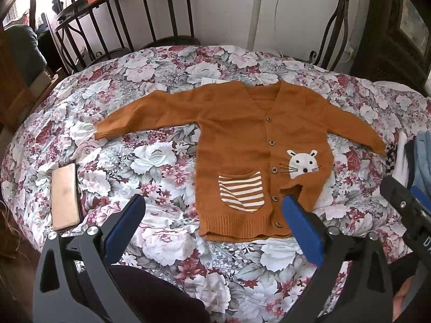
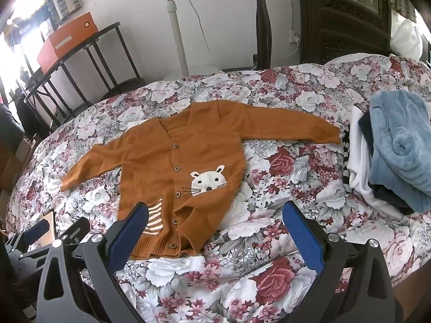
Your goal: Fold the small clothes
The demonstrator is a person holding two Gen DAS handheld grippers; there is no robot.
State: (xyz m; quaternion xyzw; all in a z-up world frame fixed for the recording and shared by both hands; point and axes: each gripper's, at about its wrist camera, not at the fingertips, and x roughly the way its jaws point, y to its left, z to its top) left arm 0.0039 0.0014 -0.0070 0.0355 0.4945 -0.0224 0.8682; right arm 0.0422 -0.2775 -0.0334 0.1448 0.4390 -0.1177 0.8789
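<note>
A small orange-brown knit cardigan [image 1: 237,134] lies face up on the floral bedspread [image 1: 150,161], sleeves spread out to both sides. It has a striped pocket [image 1: 241,192], a white mouse face [image 1: 303,162] and wooden buttons. Its lower right hem corner is flipped up, seen in the right wrist view [image 2: 194,220]. The cardigan also shows in the right wrist view [image 2: 161,161]. My left gripper [image 1: 212,223] is open and empty, just in front of the hem. My right gripper [image 2: 215,231] is open and empty, in front of the flipped hem corner.
A pile of clothes with a blue fleece [image 2: 401,148] on top lies at the right of the bed. A tan phone-like case [image 1: 64,196] lies at the left. An iron bed frame [image 1: 121,27] and a shelf with an orange box [image 2: 64,40] stand behind.
</note>
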